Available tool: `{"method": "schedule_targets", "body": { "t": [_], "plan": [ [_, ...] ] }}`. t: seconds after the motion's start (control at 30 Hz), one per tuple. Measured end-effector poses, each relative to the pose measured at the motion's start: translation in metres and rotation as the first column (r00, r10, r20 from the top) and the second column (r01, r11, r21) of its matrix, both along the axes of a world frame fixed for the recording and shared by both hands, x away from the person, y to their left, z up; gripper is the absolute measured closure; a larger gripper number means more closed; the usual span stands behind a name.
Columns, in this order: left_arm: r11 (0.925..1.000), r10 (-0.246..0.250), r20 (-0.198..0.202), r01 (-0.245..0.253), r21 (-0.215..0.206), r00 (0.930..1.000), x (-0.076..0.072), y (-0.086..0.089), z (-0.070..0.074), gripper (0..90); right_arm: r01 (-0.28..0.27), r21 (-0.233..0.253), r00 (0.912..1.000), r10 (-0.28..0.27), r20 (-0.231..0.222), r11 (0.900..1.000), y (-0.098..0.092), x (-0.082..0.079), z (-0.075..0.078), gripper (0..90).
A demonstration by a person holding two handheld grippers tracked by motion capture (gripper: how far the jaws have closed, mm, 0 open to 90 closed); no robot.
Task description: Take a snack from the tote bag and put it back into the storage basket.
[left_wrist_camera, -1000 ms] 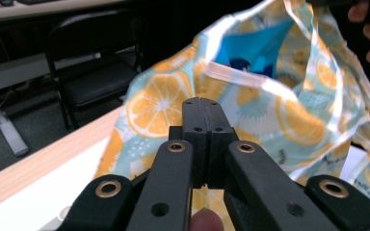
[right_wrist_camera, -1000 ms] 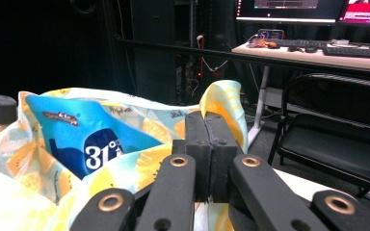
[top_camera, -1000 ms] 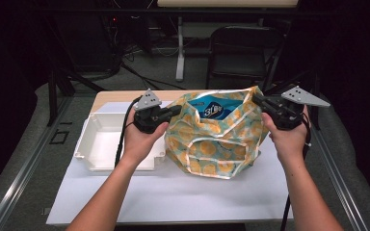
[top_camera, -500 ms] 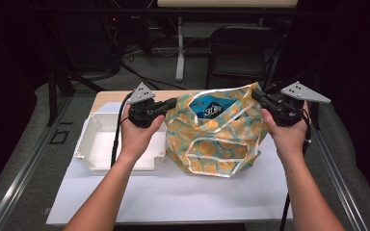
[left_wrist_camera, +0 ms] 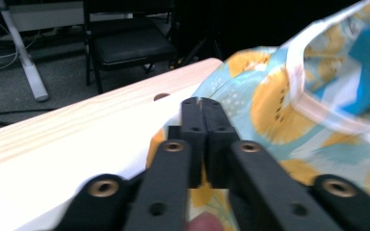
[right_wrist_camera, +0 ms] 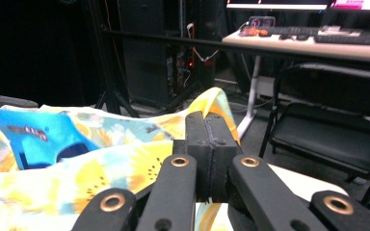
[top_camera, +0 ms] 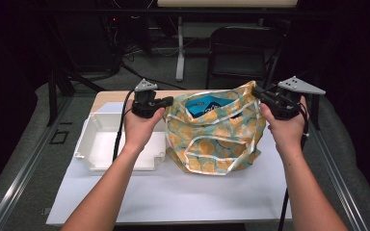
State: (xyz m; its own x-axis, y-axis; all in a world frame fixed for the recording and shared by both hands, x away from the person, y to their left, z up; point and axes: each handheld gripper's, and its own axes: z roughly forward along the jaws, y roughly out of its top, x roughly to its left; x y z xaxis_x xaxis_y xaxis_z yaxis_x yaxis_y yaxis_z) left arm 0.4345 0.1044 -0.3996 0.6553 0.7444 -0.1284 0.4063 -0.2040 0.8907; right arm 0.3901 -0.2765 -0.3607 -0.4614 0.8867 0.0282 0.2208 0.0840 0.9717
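Both pairs of fingers are pressed together on the rim of the patterned bag [top_camera: 214, 132]: the left gripper [top_camera: 166, 101] pinches its left edge, the right gripper [top_camera: 258, 92] its right. Stretched between them, the bag's mouth gapes over the worktop [top_camera: 173, 192], a blue packet [top_camera: 204, 105] inside. Likely holding it open; next, keeping tension while the packet is reached, beside the white tray [top_camera: 101, 144].

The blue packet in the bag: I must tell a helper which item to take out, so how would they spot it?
On the white table, right of the white plastic bin, stands a fabric bag printed with orange fruit slices, its mouth held open by the left gripper and right gripper. Inside the mouth sits the blue packet, the one solid bright blue thing against the yellow-and-teal print.
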Motion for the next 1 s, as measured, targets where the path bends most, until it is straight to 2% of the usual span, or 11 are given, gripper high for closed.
{"method": "schedule_targets", "body": {
  "t": [0.13,0.27,0.33,0.4,0.53,0.57,0.73,0.77,0.83,0.9,1.0],
  "plan": [
    [0.9997,-0.001,0.048,0.002,-0.025,0.9988,-0.009,0.004,0.007,58.9,-0.002,0.012,1.0000,0.002,-0.004,1.000,-0.001,0.000,-0.005,90.0],
    [0.9934,-0.039,0.113,0.051,-0.103,0.9928,-0.023,0.013,0.019,49.7,-0.005,0.008,1.0000,0.005,0.005,1.000,0.000,-0.003,-0.003,90.0],
    [0.9917,-0.052,0.124,0.066,-0.110,0.9909,-0.027,0.014,0.021,47.9,-0.006,0.005,1.0000,0.006,0.008,1.000,0.001,-0.004,-0.002,90.0],
    [0.9852,-0.105,0.166,0.125,-0.117,0.9806,-0.037,0.011,0.023,46.8,-0.008,0.002,0.9999,0.008,0.008,1.000,0.002,-0.004,-0.002,90.0],
    [0.9805,-0.168,0.148,0.180,-0.078,0.9747,-0.039,0.002,0.020,39.4,-0.010,0.001,0.9999,0.010,0.007,1.000,0.004,-0.004,-0.004,90.0],
    [0.9766,-0.203,0.132,0.210,-0.045,0.9704,-0.039,-0.006,0.015,36.1,-0.011,0.001,0.9999,0.011,0.006,1.000,0.004,-0.004,-0.004,90.0],
    [0.9792,-0.203,0.115,0.202,0.017,0.9725,-0.037,-0.022,0.008,26.1,-0.013,-0.004,0.9999,0.013,0.002,1.000,0.006,-0.004,-0.006,90.0],
    [0.9791,-0.197,0.118,0.189,0.076,0.9733,-0.035,-0.030,0.005,28.4,-0.016,-0.005,0.9999,0.016,0.000,1.000,0.006,-0.004,-0.007,90.0],
    [0.9808,-0.165,0.111,0.151,0.123,0.9800,-0.033,-0.037,0.002,36.9,-0.019,-0.008,0.9998,0.019,0.000,1.000,0.006,-0.004,-0.008,90.0],
    [0.9806,-0.154,0.106,0.139,0.139,0.9823,-0.032,-0.038,0.000,53.9,-0.019,-0.004,0.9998,0.019,0.002,1.000,0.007,-0.004,-0.008,90.0],
    [0.9742,-0.185,0.096,0.170,0.149,0.9781,-0.033,-0.034,0.000,80.9,-0.022,-0.007,0.9997,0.022,0.006,1.000,0.005,-0.006,-0.008,90.0]
  ]
}}
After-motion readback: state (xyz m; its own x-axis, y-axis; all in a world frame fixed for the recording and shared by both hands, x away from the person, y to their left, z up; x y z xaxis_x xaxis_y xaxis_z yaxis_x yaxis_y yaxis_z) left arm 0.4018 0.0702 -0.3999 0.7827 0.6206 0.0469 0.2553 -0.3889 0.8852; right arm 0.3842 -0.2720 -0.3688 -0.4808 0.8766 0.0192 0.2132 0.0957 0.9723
